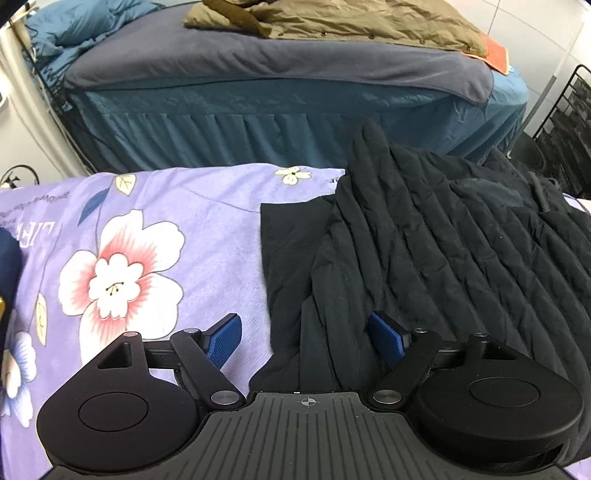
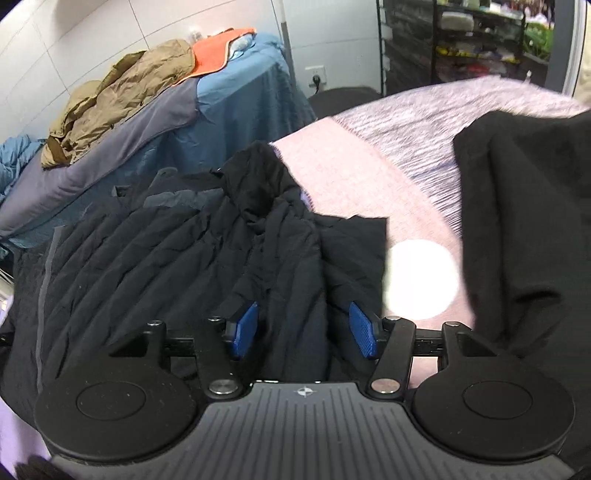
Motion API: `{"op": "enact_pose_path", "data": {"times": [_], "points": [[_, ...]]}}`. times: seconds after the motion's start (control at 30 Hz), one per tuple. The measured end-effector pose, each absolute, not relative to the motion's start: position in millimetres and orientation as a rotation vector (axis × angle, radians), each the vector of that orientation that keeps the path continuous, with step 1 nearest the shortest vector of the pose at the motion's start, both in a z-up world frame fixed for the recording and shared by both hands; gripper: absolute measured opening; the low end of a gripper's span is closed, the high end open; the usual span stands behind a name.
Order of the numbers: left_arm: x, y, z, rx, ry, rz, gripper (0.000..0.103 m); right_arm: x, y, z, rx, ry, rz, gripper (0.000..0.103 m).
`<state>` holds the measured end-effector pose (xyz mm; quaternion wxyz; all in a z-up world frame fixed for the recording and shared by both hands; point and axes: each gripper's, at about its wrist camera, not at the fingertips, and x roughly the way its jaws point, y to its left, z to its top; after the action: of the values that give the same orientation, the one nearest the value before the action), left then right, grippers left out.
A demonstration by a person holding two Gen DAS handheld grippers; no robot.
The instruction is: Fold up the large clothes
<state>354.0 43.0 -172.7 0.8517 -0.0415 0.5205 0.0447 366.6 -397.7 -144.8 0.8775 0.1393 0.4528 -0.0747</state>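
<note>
Each handheld tool, the left gripper (image 1: 306, 338) and right gripper (image 2: 303, 330), shows a ribbed grey plate with a small crosshair mark, two round black discs beside it, black link arms with silver screws, and textured blue pads (image 1: 223, 341) at the tips.

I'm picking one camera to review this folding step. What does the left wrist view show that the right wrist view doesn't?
Only the left wrist view shows the purple floral bedsheet and the open left gripper.

Only the right wrist view shows the dark storage shelf, a second black cloth at right, and the open right gripper.

Both show the wrinkled black quilted jacket and the olive-brown coat on the far blue bed.
</note>
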Motion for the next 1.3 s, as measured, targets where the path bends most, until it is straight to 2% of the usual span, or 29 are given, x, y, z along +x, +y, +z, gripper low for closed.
{"op": "enact_pose_path", "data": {"times": [0.47,0.67,0.83,1.07,1.3], "points": [[313.3,21.6,-149.9,-0.009,1.065,0.068,0.103,311.6,-382.2,-118.8,0.247,0.906,-0.092,0.083],[290.7,19.2,-140.7,-0.039,1.051,0.086,0.103,290.2,-379.2,-122.4,0.316,0.937,-0.106,0.084],[256.9,5.6,-125.6,-0.038,0.941,0.046,0.103,273.9,-368.6,-116.4,0.276,0.92,-0.1,0.083],[257.8,-47.5,-149.8,0.118,0.97,-0.074,0.103,270.9,-315.5,-111.6,0.057,0.877,0.035,0.086],[287.9,-42.4,-175.9,0.136,1.027,-0.043,0.103,304.5,-278.6,-123.7,-0.031,0.895,0.11,0.09]]}}
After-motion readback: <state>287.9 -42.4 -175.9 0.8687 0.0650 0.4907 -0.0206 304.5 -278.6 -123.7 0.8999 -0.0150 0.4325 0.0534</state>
